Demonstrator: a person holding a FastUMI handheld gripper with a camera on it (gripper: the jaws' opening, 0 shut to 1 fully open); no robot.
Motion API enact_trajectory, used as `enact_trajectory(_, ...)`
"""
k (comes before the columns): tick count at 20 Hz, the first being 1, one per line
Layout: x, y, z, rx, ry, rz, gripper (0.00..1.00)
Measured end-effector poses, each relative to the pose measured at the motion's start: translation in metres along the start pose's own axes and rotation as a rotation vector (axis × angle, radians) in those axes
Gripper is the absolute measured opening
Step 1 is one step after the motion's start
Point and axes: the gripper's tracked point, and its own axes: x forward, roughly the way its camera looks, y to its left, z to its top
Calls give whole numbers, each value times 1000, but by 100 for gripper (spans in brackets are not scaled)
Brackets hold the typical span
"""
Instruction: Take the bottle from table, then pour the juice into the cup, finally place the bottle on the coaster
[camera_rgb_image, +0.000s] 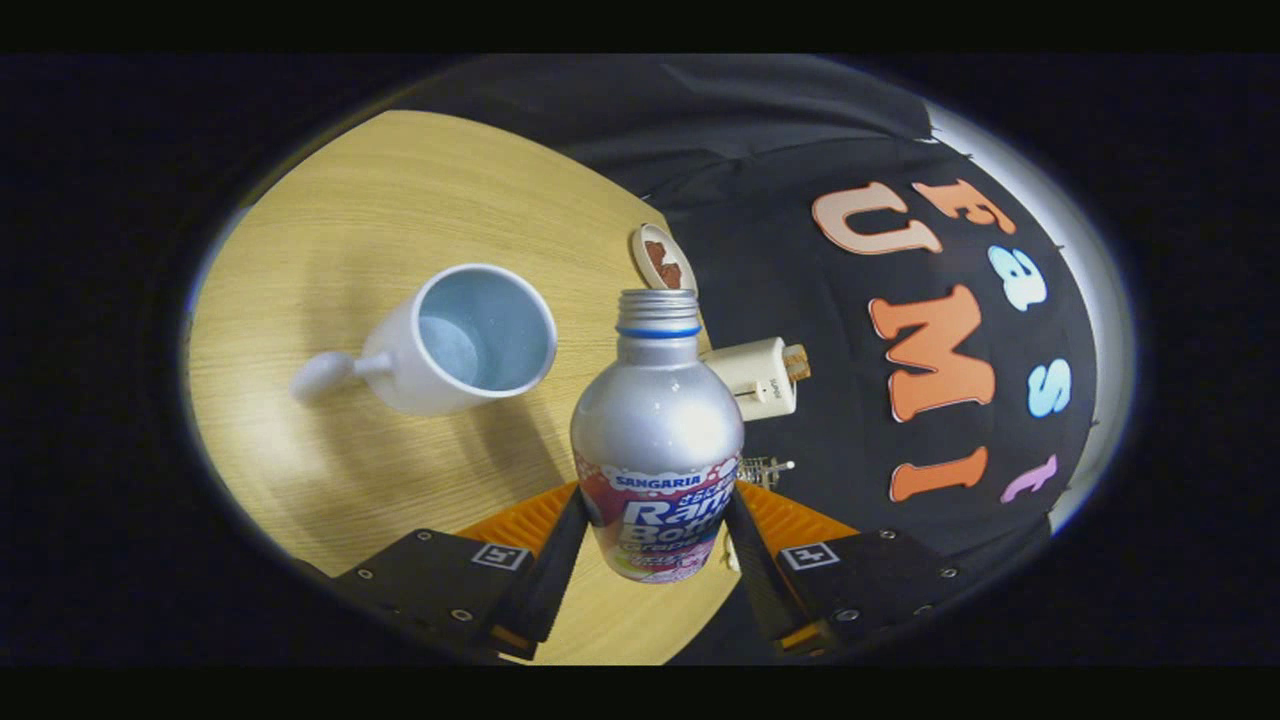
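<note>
1. One wooden surface carries everything; the whole view is rolled, so the gripper looks tilted, consistent with a pour being set up.
2. Bottle sits between the gripper's fingers, both pressing its labelled lower body: a firm clamp. Cap is off, neck open, mouth pointing forward and away.
3. Cup stands ahead of the fingers, off to the left of the bottle's neck, empty as far as I can tell, handle pointing away from the bottle.
4. Small round coaster lies just beyond the bottle's mouth, at the surface's edge.
5. Step, my read: grasp done, pour not yet begun; no juice visible.
6. Next move needs the mouth shifted left over the cup's rim, then a slow tilt.
</note>
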Motion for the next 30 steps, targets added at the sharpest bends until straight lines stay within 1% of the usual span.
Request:
enact_trajectory(4, 4, 0, -5, 167, -21, 32, 77)
enact_trajectory(10, 12, -4, -11, 459, -54, 74, 77)
enact_trajectory(12, 18, -15, -18, 526, -59, 49, 77)
enact_trajectory(17, 38, -26, -28, 724, -81, 59, 77)
enact_trajectory(23, 64, -35, -21, 893, -144, 89, 77)
enact_trajectory(30, 98, -35, -21, 1018, -178, 112, 77)
